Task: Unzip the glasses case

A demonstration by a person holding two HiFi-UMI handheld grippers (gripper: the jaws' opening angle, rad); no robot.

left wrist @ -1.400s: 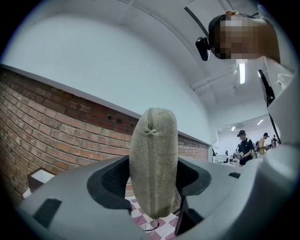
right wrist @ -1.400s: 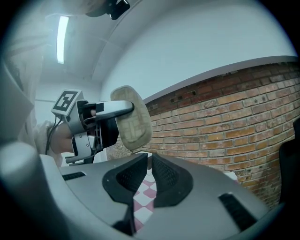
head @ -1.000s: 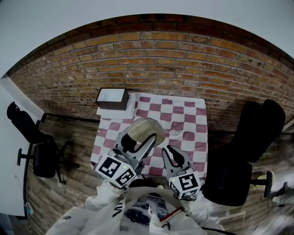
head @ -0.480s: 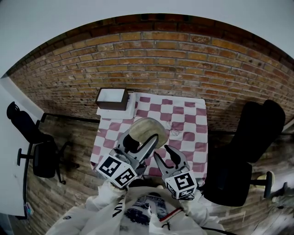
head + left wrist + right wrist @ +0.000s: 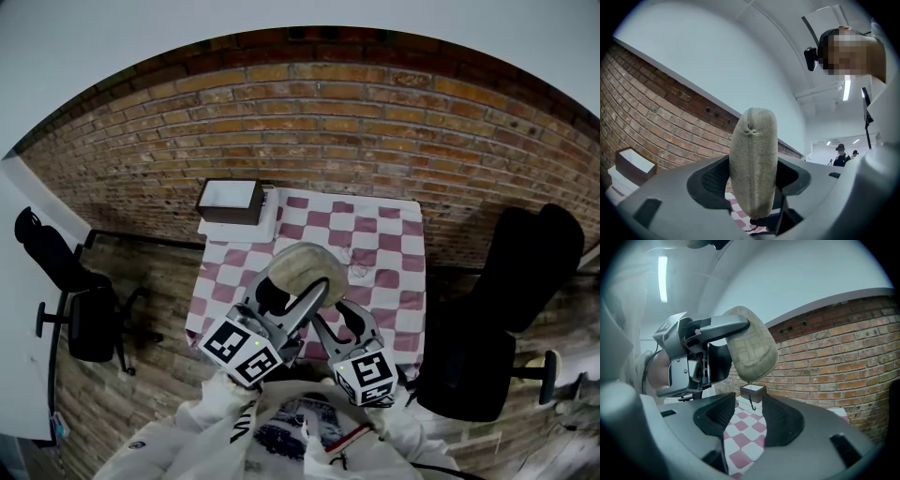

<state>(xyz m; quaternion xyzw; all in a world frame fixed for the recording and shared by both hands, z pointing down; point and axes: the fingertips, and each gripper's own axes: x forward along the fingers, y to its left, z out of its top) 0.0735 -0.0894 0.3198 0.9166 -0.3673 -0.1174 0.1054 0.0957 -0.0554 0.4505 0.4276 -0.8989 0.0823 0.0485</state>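
A: Left tongs (image 5: 295,289)?
B: Clamped on the beige glasses case (image 5: 753,159), pads pressing both its sides. Case stands upright, held up over the 6 o'clock edge of the checkered desk (image 5: 380,234).
A: Right tongs (image 5: 743,420)?
B: Jaws opening, partway apart, gripping nothing. Dark zip pull (image 5: 751,402) dangles under the case, in line with the gap, neither pad on it. Head view: they sit at 5 o'clock of the case, just beside it.
A: Anything else?
B: Open box (image 5: 229,200) at the desk's 10 o'clock corner.
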